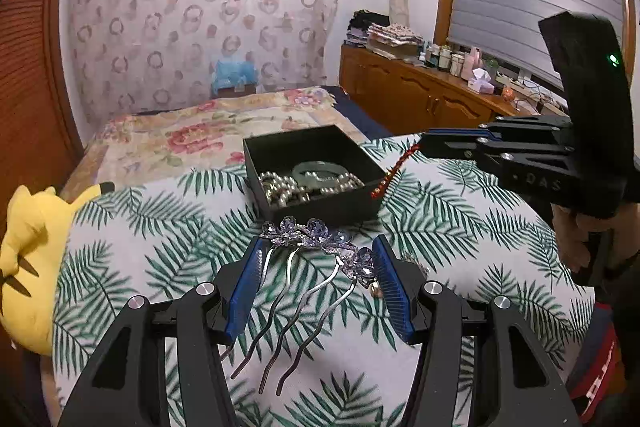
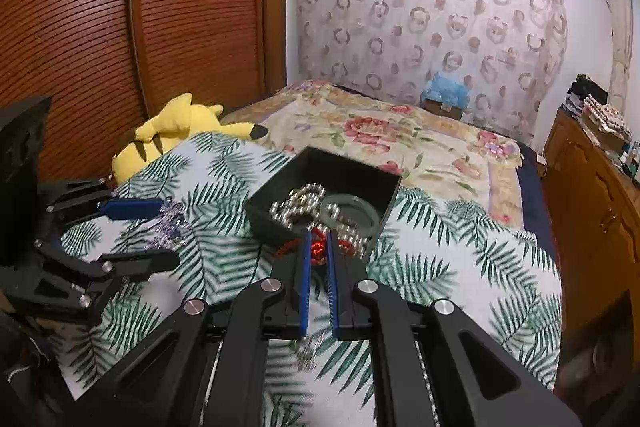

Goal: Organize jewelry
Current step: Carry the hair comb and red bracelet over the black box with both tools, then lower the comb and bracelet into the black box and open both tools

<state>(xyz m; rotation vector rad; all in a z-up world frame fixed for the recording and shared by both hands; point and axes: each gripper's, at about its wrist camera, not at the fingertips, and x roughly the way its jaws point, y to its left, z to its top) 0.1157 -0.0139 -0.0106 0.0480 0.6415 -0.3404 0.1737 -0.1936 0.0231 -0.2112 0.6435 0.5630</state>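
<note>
Moving loose pieces into the black box (image 1: 312, 183) looks like the step in hand, both hands busy at once. Right hand-held gripper (image 2: 319, 247) is clamped nearly closed on a red beaded strand (image 1: 394, 171); in the left wrist view the strand dangles from its tips just beside the box's near right corner, and in the right wrist view the red beads (image 2: 318, 247) show between the blue pads with the box straight ahead of the tips. Left hand-held gripper (image 1: 318, 259) sits about half open around a crystal flower hair comb (image 1: 316, 239); the pads flank the comb's ends, prongs trailing back between the fingers. Contact on the left pad looks likely, on the right pad can't tell, so a firm grasp isn't confirmed. Box is just ahead of the left tips, on the palm-leaf cloth (image 1: 460, 219). Inside already: pearl beads (image 1: 288, 191) and a green bangle (image 1: 316, 173).

Next move probably calls for carrying the red strand over the box rim and letting go so it coils inside, not draped over the edge. The comb then needs a secure hold and a short carry forward.
</note>
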